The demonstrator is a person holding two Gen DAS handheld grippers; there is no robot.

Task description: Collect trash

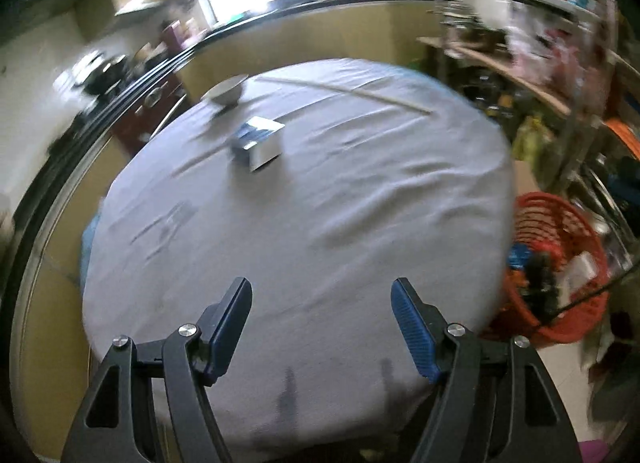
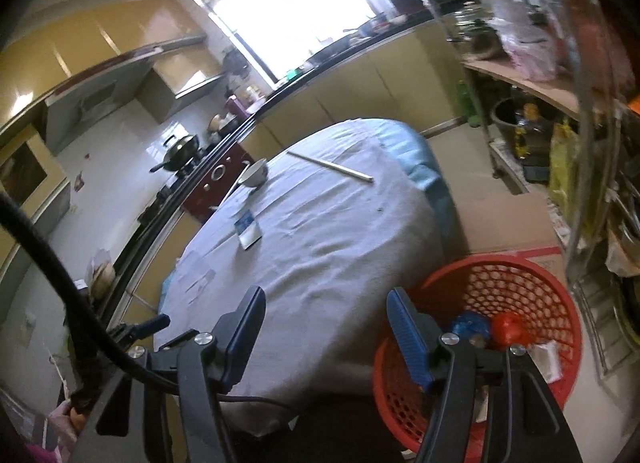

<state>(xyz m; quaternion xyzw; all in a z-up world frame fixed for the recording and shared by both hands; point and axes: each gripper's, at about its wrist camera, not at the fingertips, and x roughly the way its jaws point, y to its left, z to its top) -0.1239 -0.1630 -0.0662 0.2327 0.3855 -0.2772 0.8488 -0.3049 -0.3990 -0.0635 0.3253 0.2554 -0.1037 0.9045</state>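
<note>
While both my grippers hang over the near edge of the table [image 1: 360, 191], the left gripper [image 1: 322, 295] and right gripper [image 2: 326, 303] stand released, nothing between their pads. A small box [image 1: 260, 141] lies on the cloth beside a bowl [image 1: 226, 91]. At the table's right side, the red basket [image 2: 520, 279] holds trash.

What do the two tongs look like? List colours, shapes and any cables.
The left tongs and right tongs look alike: black angular linkage arms with triangular cut-outs and silver round pivot bolts. Each finger ends in a flat blue ribbed pad. In the right wrist view a black cable curves past.
</note>
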